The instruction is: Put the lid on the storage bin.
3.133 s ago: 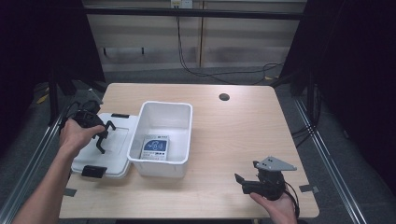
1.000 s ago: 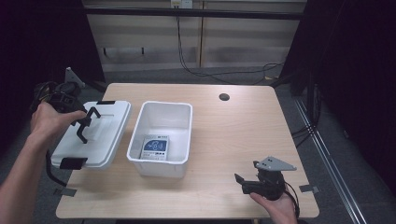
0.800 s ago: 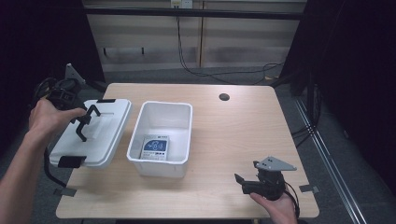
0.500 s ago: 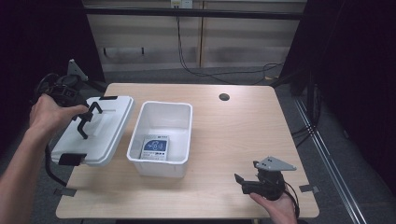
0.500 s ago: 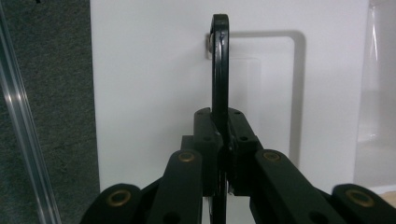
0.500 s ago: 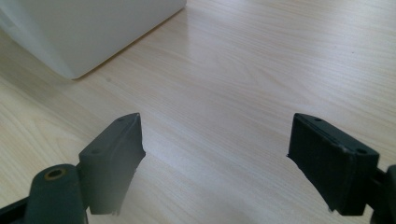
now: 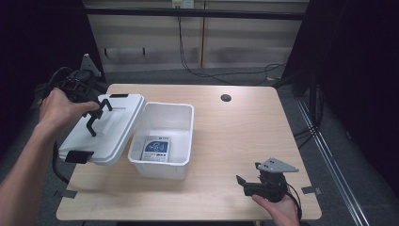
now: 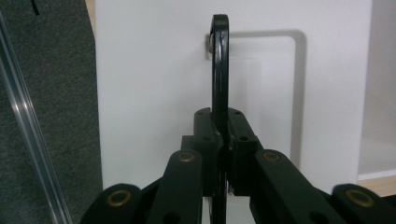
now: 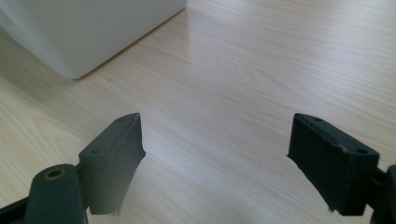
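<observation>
1. 1 white lid (image 7: 106, 129), lifted and tilted at the table's left.
2. 1 black handle (image 8: 220, 70) on top of that lid.
3. 2 black clips, 1 at each end of the lid: the near clip (image 7: 76, 157) and the far clip (image 7: 118, 96).
4. 1 white bin (image 7: 165, 133), open on top.
5. 1 blue-and-white packet (image 7: 156, 148) lying flat in the bin.
6. 1 wooden table (image 7: 244, 136), with 1 round hole (image 7: 226, 98) near its far edge.
7. 2 grippers: the left gripper (image 8: 222, 140) and the right gripper (image 9: 215, 154).
</observation>
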Demonstrator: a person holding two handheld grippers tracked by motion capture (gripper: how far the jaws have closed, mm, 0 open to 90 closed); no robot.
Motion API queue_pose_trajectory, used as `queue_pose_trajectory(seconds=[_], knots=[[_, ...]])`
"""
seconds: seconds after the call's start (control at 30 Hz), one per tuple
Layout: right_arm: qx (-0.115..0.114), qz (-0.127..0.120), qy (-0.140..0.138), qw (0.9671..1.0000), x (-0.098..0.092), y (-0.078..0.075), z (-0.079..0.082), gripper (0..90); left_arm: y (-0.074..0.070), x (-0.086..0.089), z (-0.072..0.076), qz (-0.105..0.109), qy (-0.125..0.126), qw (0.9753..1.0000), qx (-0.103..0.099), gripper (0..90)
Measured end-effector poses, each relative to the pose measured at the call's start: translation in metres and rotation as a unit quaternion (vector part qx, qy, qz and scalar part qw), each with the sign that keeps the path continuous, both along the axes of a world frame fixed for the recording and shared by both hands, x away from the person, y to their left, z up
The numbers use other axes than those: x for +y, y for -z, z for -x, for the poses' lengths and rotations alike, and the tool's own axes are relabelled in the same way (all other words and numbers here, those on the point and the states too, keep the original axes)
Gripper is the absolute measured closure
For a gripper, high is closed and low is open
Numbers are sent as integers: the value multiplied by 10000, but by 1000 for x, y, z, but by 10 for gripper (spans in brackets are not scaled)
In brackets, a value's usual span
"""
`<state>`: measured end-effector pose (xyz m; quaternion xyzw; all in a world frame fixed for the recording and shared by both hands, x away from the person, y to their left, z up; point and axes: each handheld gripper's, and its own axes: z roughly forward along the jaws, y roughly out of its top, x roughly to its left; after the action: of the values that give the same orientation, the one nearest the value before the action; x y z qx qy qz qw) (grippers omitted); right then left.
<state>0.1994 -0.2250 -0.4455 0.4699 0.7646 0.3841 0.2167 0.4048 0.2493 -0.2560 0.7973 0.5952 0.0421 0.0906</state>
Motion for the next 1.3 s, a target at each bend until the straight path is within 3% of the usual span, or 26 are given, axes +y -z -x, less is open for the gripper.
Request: queue_pose_trajectory(seconds=[0.37,0.57,0.7,1.17,1.3], knots=[[3,3,7,10000,0,0,0,170,-3,-28,-1,-7,284,9996,94,850],[31,7,-41,10000,1,0,0,167,-4,-38,-2,-53,312,9994,147,850],[32,8,-43,10000,1,0,0,167,-4,-48,-1,-145,542,9982,199,849],[33,3,-50,10000,1,1,0,166,-1,-83,-5,-121,586,9978,287,849],[21,0,-65,10000,1,1,0,166,-2,-95,-5,-184,725,9967,304,849]])
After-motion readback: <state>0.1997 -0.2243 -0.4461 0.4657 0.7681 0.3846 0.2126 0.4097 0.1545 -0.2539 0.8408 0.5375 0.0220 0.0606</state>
